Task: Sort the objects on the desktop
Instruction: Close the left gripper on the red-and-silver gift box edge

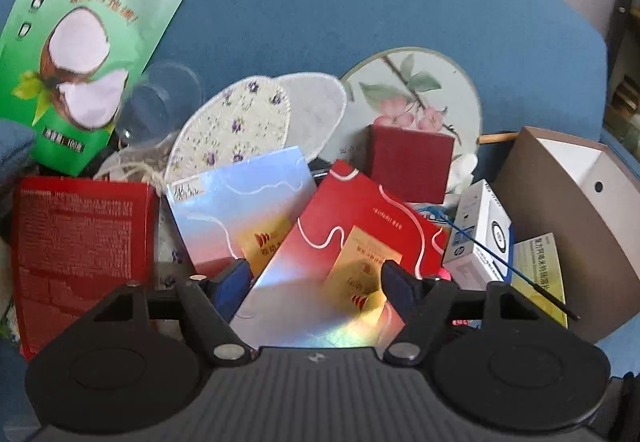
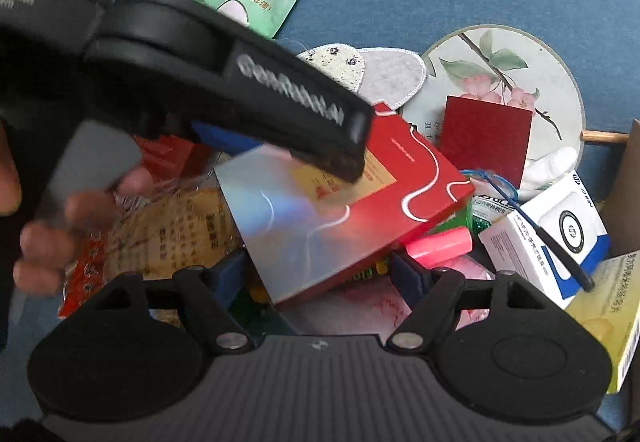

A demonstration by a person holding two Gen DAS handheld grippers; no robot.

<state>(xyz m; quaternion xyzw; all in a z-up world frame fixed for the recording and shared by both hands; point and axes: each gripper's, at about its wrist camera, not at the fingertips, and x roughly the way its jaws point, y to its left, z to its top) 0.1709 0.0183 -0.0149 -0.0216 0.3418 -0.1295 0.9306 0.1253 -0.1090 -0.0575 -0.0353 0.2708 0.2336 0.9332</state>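
Observation:
A heap of objects lies on a blue seat [image 1: 360, 1]. A red and silver flat box [image 1: 344, 254] lies on top, between the spread fingers of my left gripper [image 1: 316, 274]; I cannot tell if the pads touch it. A second such box [image 1: 240, 209] lies behind it. In the right wrist view the left gripper [image 2: 352, 161] reaches over the same box [image 2: 332, 213]. My right gripper [image 2: 320, 270] is open, its fingers either side of the box's near corner.
Around lie a green coconut snack bag [image 1: 92, 41], a round floral fan [image 1: 412, 97], floral cloth pads [image 1: 240, 121], a dark red box [image 1: 408, 161], a white HP box [image 1: 480, 238], a yellow box [image 1: 540, 274], a pink highlighter [image 2: 440, 242] and a brown bin [image 1: 580, 222].

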